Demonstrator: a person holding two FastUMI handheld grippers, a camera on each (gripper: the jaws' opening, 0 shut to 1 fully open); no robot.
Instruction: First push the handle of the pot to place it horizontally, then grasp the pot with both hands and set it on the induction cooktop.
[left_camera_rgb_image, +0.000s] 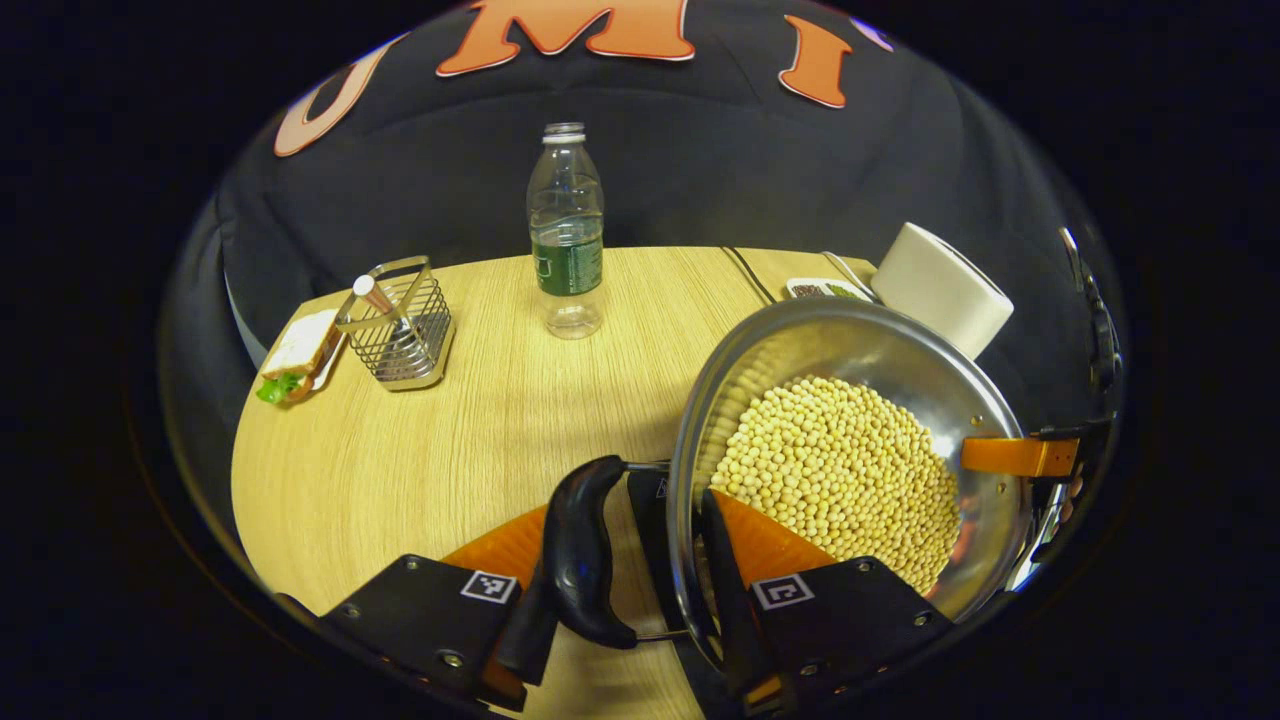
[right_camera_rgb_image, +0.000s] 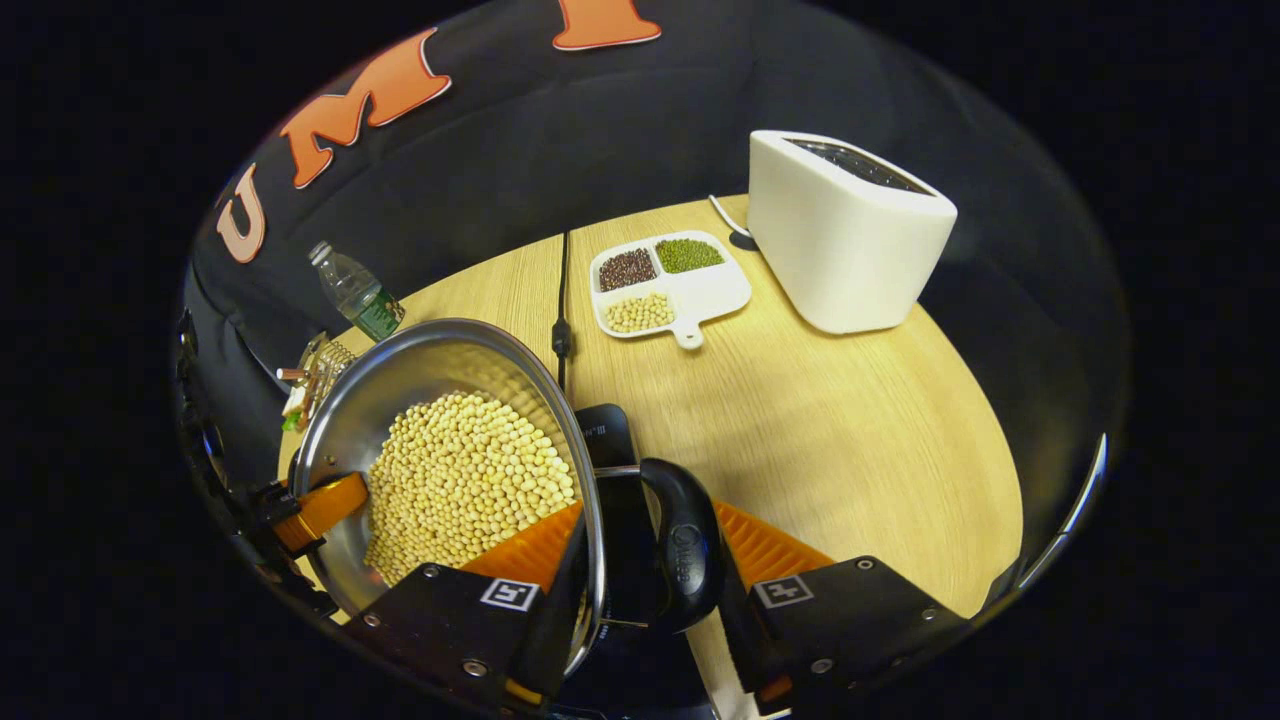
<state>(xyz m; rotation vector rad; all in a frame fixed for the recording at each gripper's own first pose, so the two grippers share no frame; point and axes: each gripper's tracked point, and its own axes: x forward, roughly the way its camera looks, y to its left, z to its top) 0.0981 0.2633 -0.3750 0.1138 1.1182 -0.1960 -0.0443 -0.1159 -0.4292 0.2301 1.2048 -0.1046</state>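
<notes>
Steel pot (left_camera_rgb_image: 850, 440) of beans held tilted above desk (left_camera_rgb_image: 420, 440), each side handle pinched: left hand-held gripper (left_camera_rgb_image: 640, 560) and right hand-held gripper (right_camera_rgb_image: 650, 560) on opposite ends. Dark cooktop (right_camera_rgb_image: 605, 430) glimpsed directly beneath; lower level.

Steel pot (left_camera_rgb_image: 900, 370), bean-filled, tilted, black side handles (right_camera_rgb_image: 690, 550).

At the bottom of the left gripper view, the left tongs (left_camera_rgb_image: 640, 560) show black blocky bodies with silver screws and square black-and-white marker tags; the right tongs (right_camera_rgb_image: 640, 590) look alike at the bottom of the right gripper view.
</notes>
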